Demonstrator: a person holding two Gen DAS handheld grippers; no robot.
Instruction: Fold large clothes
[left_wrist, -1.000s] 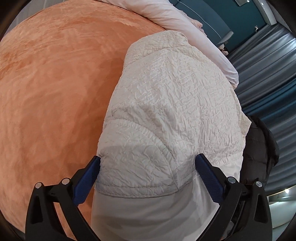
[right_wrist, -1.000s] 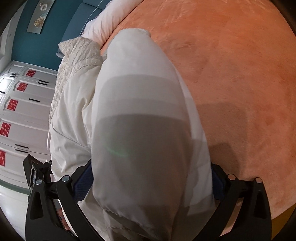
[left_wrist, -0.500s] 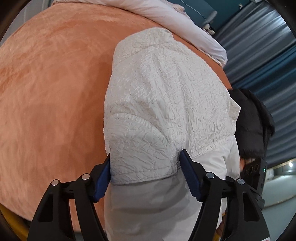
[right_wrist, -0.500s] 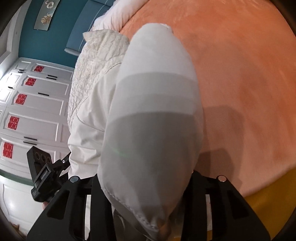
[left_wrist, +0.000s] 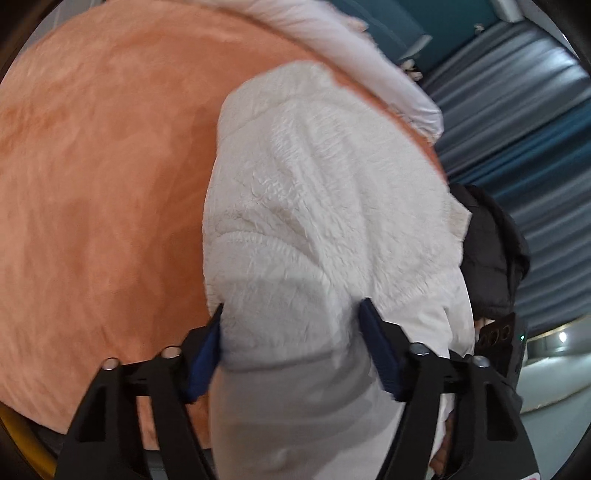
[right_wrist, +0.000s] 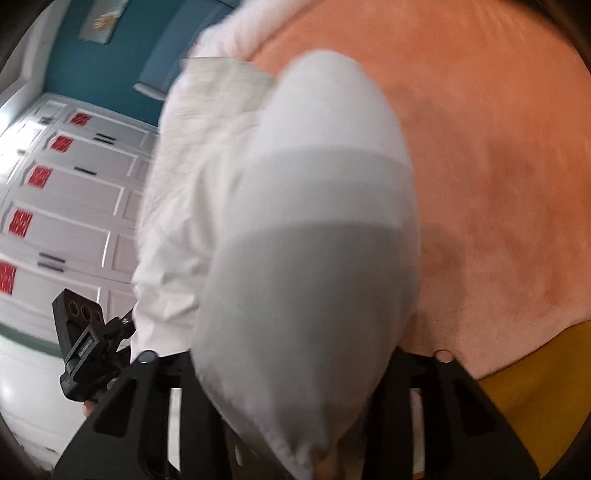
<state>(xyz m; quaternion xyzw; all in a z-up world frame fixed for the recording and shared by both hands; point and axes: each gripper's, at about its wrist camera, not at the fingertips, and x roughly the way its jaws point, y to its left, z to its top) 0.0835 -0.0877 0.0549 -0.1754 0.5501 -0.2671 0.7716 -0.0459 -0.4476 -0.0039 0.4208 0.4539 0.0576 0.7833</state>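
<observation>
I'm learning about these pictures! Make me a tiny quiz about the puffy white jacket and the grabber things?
1. True or false: the left hand-held gripper has the crinkly cream-white padded jacket between its blue pads.
2. What does the jacket lie on? A) a wooden floor B) a fuzzy orange blanket C) a glass table
3. Fill in: the right hand-held gripper is closed on the jacket's smooth white ____.

Key: 1 true. 2 B. 3 part; a fold of the jacket fills the space between its jaws, which have just been closing.
</observation>
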